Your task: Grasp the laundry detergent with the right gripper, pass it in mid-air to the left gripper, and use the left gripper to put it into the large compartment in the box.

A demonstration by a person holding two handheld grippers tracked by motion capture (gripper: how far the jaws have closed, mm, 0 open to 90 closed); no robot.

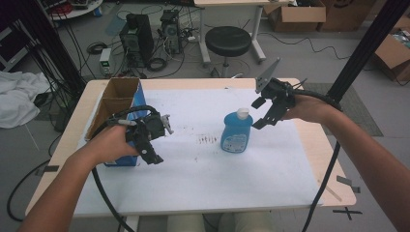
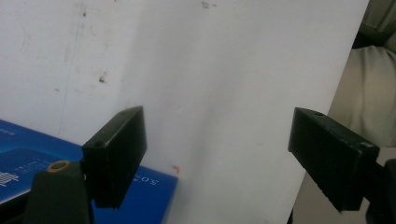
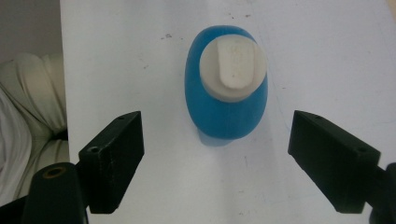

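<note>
A blue bottle (image 1: 236,132) with a white flip cap stands upright near the middle of the white-covered table (image 1: 203,188). My right gripper (image 1: 260,112) hovers just right of and above it, open; in the right gripper view the bottle (image 3: 226,93) is seen from above, centred beyond the spread jaws and apart from them. My left gripper (image 1: 152,155) is open at the left, beside a blue box (image 1: 123,121) with an open cardboard top. In the left gripper view its jaws hold nothing, with a corner of the blue box (image 2: 28,163) under the left one.
Behind the table stand a black stool (image 1: 227,41), computer towers (image 1: 137,38) and loose cables on the floor. Cardboard boxes (image 1: 296,14) sit at the back right. A black post (image 1: 367,46) rises by the table's right side. The person's lap (image 2: 369,88) is at the front edge.
</note>
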